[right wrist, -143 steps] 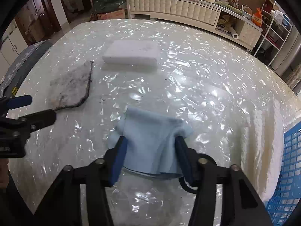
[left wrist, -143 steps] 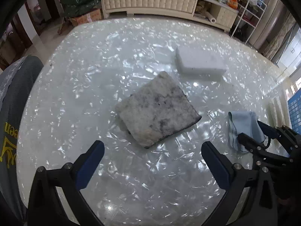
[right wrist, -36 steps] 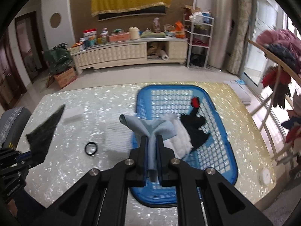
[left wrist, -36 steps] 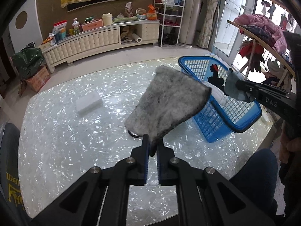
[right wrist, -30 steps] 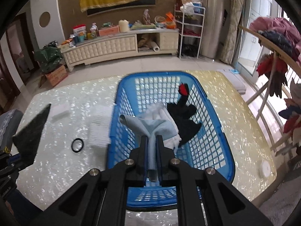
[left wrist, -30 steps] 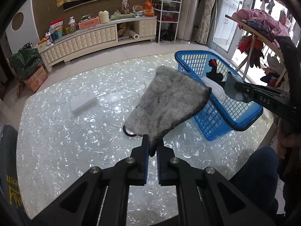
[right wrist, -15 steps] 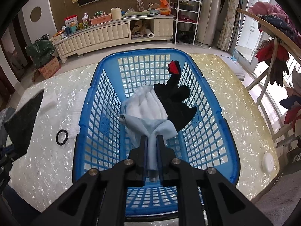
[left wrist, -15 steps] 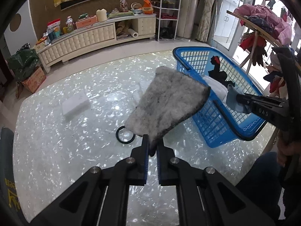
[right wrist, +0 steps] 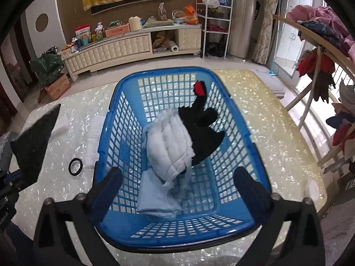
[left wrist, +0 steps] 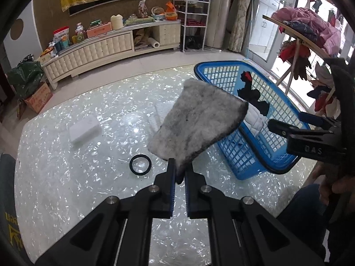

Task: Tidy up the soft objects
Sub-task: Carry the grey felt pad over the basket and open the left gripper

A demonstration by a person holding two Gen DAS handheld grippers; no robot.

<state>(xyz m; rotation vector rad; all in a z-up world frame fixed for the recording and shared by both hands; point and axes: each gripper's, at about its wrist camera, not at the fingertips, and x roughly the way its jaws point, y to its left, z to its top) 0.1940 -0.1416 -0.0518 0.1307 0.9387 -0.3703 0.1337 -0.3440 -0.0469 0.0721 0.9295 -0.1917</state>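
Note:
My left gripper [left wrist: 179, 173] is shut on a corner of the grey felt cloth [left wrist: 195, 128], which hangs above the pearly table to the left of the blue basket [left wrist: 244, 155]. My right gripper [right wrist: 177, 175] hovers over the basket [right wrist: 177, 241]; its jaws are opening, wide apart, with nothing between them. Below it a light blue cloth [right wrist: 155, 197] lies on the basket floor beside a white quilted cloth [right wrist: 170, 146] and a black cloth with a red patch [right wrist: 202, 124]. From the left wrist view the right gripper [left wrist: 286, 122] shows at the basket's near side.
A white sponge block [left wrist: 84, 128], a black ring [left wrist: 140, 165] and a white ribbed cloth [left wrist: 158, 113] lie on the table left of the basket. A person's knee [left wrist: 306, 201] is at the table's edge. A clothes rack [left wrist: 310, 28] stands to the right.
The right gripper's jaws sprang apart and the light blue cloth dropped into the basket. The left gripper keeps its hold on the grey cloth and has drifted slightly.

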